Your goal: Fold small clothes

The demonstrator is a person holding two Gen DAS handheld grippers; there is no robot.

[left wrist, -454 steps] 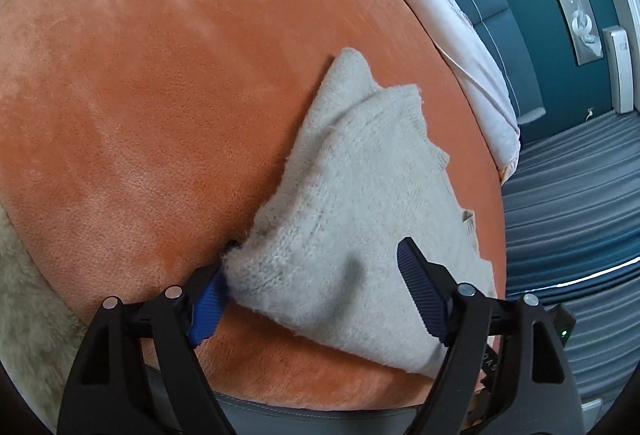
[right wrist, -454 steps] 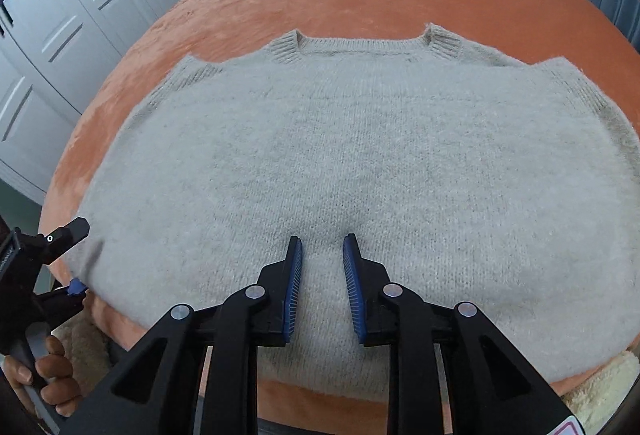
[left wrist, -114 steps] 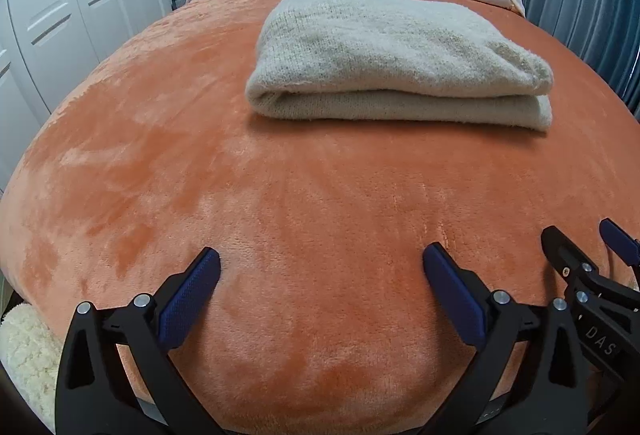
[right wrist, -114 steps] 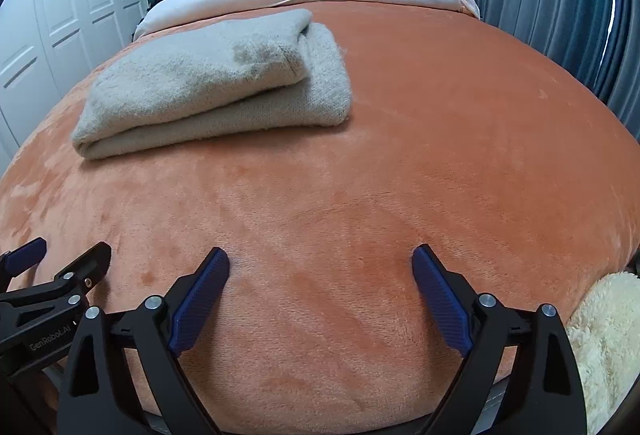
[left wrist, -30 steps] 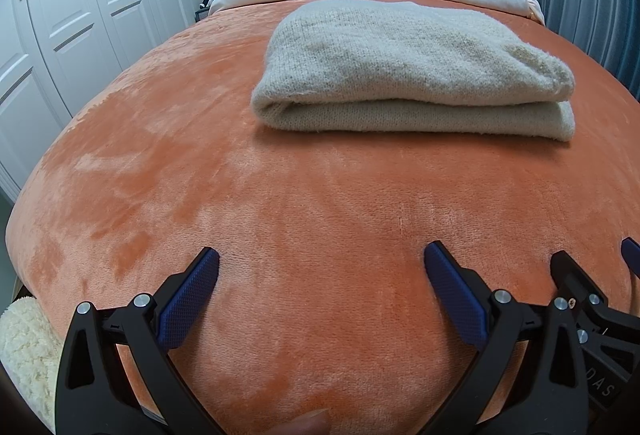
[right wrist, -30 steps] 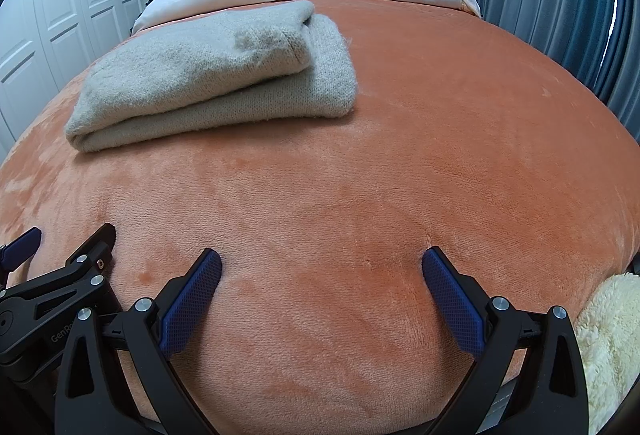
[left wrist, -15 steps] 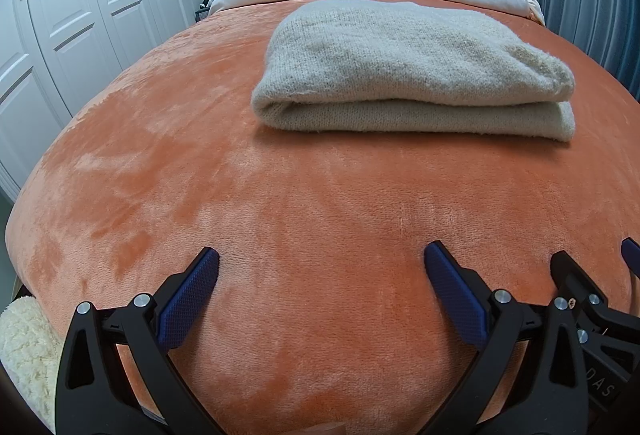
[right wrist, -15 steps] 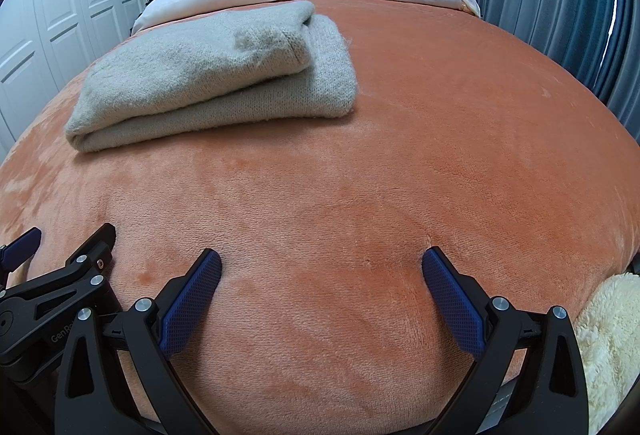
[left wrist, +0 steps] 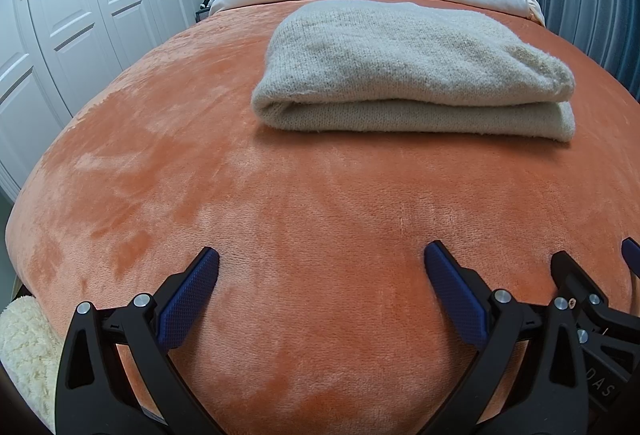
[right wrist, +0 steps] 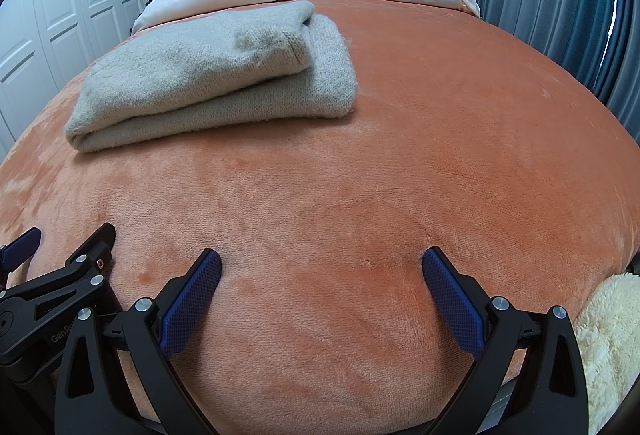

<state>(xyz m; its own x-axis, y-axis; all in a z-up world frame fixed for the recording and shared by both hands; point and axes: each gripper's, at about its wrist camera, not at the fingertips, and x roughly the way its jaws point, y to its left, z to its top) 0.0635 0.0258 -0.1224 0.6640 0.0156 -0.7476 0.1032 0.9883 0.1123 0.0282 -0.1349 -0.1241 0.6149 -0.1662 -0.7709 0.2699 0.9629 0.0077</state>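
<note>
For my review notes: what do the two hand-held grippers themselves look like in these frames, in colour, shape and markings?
The left hand-held gripper and the right hand-held gripper look alike: black angular arms with triangular cut-outs and silver rivets, ending in blue pads with a fine grid texture. Partial white lettering shows on the bodies: "GenRo" on the left one seen from the right wrist, "DAS" on the right one seen from the left wrist. No cables, sleeves or hands show.
</note>
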